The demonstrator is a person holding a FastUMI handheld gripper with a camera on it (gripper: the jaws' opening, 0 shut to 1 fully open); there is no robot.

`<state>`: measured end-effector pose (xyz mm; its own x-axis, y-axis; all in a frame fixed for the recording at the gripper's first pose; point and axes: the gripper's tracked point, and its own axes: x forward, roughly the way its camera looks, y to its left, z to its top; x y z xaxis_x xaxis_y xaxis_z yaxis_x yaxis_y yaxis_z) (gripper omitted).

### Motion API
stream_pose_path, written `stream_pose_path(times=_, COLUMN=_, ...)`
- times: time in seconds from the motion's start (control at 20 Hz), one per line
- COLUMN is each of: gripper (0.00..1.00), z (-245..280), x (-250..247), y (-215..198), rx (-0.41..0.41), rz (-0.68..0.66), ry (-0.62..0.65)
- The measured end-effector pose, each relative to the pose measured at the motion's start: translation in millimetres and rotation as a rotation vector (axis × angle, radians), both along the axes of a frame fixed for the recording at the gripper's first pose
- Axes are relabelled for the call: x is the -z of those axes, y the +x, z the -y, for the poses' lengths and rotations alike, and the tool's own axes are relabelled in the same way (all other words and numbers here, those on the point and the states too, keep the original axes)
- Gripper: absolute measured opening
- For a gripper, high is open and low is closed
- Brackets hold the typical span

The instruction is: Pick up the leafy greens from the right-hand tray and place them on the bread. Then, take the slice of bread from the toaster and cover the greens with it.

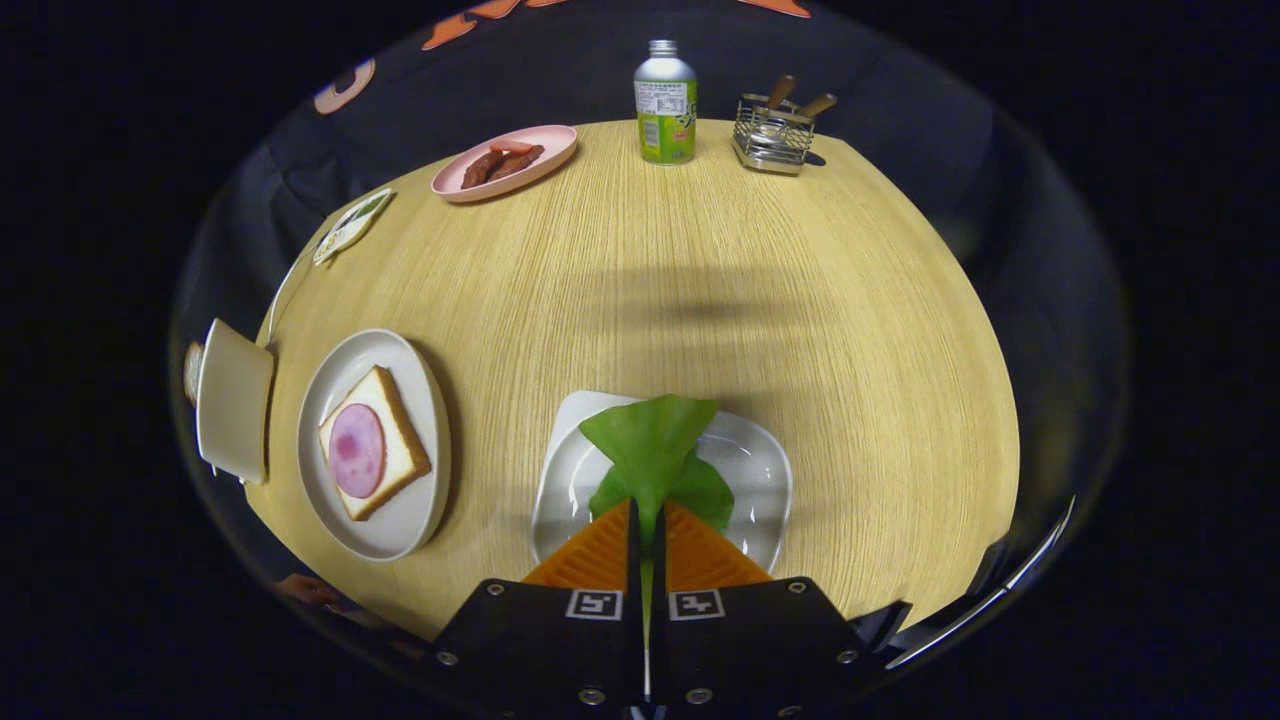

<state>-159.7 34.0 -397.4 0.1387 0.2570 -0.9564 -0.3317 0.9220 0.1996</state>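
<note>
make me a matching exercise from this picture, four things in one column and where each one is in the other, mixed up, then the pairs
Things
1. green leafy greens
2. round pink ham slice
3. green-labelled metal bottle
4. brown strips of meat

Places
A. on the pink oval plate at the far side of the wooden table
B. on the square bread slice on the round white plate
C. pinched between the shut fingers of the gripper, above the square white tray
D. standing beside the wire utensil holder

Pairs: 1-C, 2-B, 3-D, 4-A
</note>
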Motion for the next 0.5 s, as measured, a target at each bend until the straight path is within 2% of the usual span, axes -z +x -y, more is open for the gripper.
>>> stream_pose_path(times=0.3, gripper=0.02, z=-17.8, x=-49.9, y=10.2, rx=0.031, rz=0.049, ry=0.071)
stream_pose_path(times=0.5, gripper=0.02, z=-48.8, x=-88.7, y=13.7, rx=-0.033, rz=0.094, ry=0.123)
